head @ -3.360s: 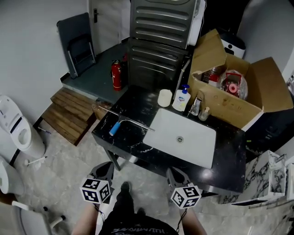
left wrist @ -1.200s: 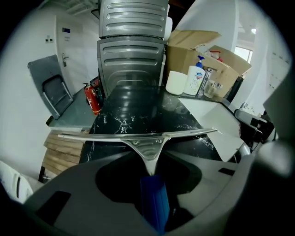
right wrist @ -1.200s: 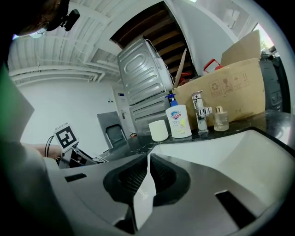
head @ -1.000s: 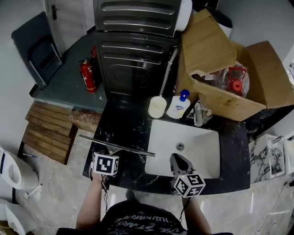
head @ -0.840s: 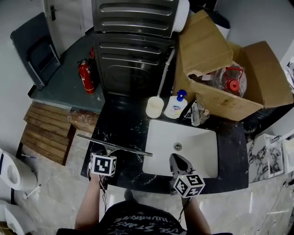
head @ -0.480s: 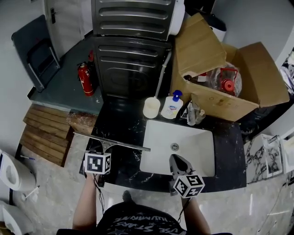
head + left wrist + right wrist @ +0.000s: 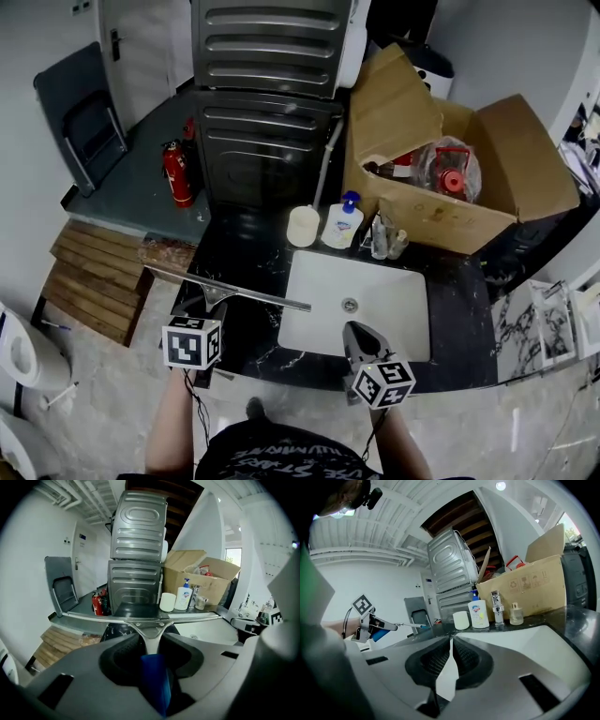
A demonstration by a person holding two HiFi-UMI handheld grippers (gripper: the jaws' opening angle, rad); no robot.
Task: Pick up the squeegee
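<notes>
The squeegee [image 7: 225, 289] has a long metal blade and a blue handle. It is held above the left front part of the black counter [image 7: 246, 246], blade roughly level and crosswise. My left gripper [image 7: 210, 307] is shut on the blue handle [image 7: 154, 682], and the blade [image 7: 143, 617] spans the left gripper view just beyond the jaws. My right gripper [image 7: 354, 334] hovers over the near edge of the white sink [image 7: 384, 305], its jaws closed together with nothing in them. In the right gripper view [image 7: 451, 654], the squeegee [image 7: 401, 626] shows far left.
A white cup [image 7: 303, 226], soap bottle [image 7: 342, 223] and tap [image 7: 380, 236] stand behind the sink. An open cardboard box [image 7: 450, 211] sits at the back right, stacked grey machines [image 7: 267, 141] behind the counter. On the floor at left are a fire extinguisher [image 7: 175, 173] and wooden boards [image 7: 94, 272].
The squeegee lay on the counter at first; my left gripper now holds it and has risen with it. The right gripper has moved up over the sink's front edge.
</notes>
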